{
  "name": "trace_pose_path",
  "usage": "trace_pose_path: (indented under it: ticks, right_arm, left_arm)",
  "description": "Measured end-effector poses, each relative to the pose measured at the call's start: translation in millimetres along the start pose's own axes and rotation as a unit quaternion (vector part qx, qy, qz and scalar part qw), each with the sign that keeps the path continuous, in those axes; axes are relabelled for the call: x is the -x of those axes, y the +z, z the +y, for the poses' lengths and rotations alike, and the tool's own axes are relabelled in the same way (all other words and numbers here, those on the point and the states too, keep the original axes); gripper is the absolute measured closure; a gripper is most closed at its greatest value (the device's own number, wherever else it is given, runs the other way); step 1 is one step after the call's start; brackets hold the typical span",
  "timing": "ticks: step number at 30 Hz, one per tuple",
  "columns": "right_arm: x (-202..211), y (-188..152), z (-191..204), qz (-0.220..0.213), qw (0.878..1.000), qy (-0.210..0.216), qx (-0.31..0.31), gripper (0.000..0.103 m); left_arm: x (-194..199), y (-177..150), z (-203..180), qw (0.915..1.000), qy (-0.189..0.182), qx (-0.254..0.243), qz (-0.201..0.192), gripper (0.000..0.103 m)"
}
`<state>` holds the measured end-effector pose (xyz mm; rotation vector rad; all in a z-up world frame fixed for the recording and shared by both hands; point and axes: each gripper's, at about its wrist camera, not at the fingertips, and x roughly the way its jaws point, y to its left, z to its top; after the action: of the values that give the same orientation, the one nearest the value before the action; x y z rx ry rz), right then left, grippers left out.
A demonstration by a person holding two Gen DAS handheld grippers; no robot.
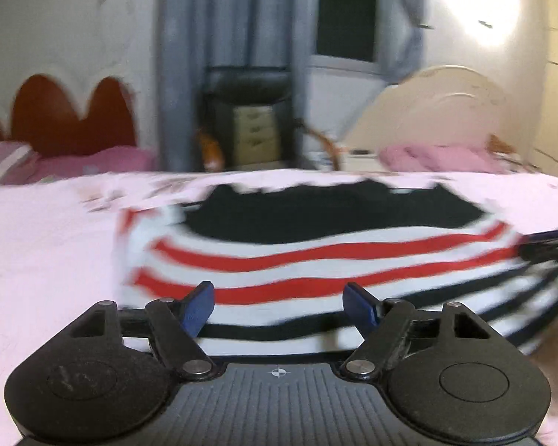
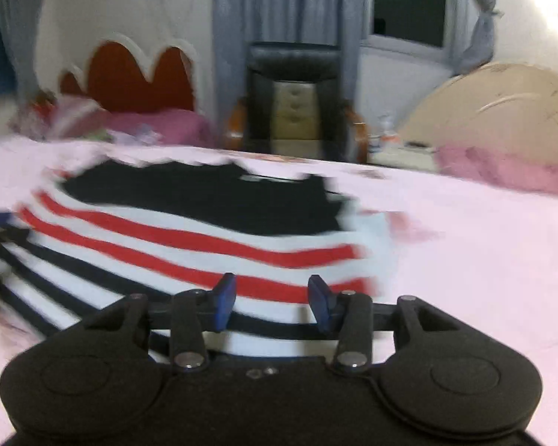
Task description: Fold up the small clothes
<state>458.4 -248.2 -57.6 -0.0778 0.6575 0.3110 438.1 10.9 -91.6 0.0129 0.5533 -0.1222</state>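
- The left tongs [image 1: 278, 306] are spread wide with nothing between the blue tips; they sit low over the near hem of the striped shirt [image 1: 316, 256].
- The right tongs [image 2: 272, 303] are also spread, somewhat narrower, and grip nothing; they too face the shirt's near edge.
- The shirt lies flat on the pink bed [image 1: 37, 260], straight ahead of both tongs. Its black top part is farthest away, the red stripes are in the middle, and the thin dark stripes are nearest.
- Its long axis appears to run away from the tongs, hem near and collar far, though blur softens the outline.
- In the left view the shirt extends toward the right; in the right view it extends toward the left. So each tongs looks nearest its own lower corner.
- Judging by this, the next move calls for pinching the hem at both corners.
- Bare bed lies open on both outer sides and beyond the collar, which gives room to fold away.
- A pink blanket [image 2: 502, 171] lies well apart at the far edge.
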Motion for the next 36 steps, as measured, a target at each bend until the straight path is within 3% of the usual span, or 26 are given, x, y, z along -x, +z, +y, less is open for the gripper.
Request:
trace_pose_path:
  ticks: [4,7,10,12,16,19,36]
  right_arm:
    - [-12.3,-7.6,56.8,0.019,0.999,0.033,0.027,0.063]
    - [-23.2,-24.6,81.2,0.051,0.997,-0.001,0.065,0.067]
    - [-14.7,-38.5,87.7,0.042,0.991,-0.022,0.122,0.065]
    - [-5.2,-43.1,75.4,0.039,0.991,-0.036,0.126,0.06]
    - [14.5,-55.3,13.2,0.055,0.994,-0.071,0.062,0.06]
    - [28.7,-67.5,-17.7,0.054,0.997,-0.06,0.016,0.061]
    - [25.0,-55.9,-17.3,0.066,0.995,-0.063,-0.027,0.059]
  left_arm:
    - [-10.0,-9.8,-40.3,0.9992,-0.029,-0.017,0.022,0.028]
    - [-11.8,-27.4,-46.0,0.9987,-0.006,-0.042,0.028,0.028]
    - [2.4,-36.7,-30.8,0.9985,0.014,-0.048,0.021,0.027]
    - [14.4,-41.5,-10.5,0.9983,0.036,-0.04,0.021,0.027]
    - [31.8,-51.9,35.0,0.9983,0.051,-0.01,0.028,0.028]
    - [32.1,-53.5,37.0,0.9978,0.058,-0.016,0.029,0.028]
    - [33.6,-45.0,26.7,0.9957,0.081,0.008,0.046,0.028]
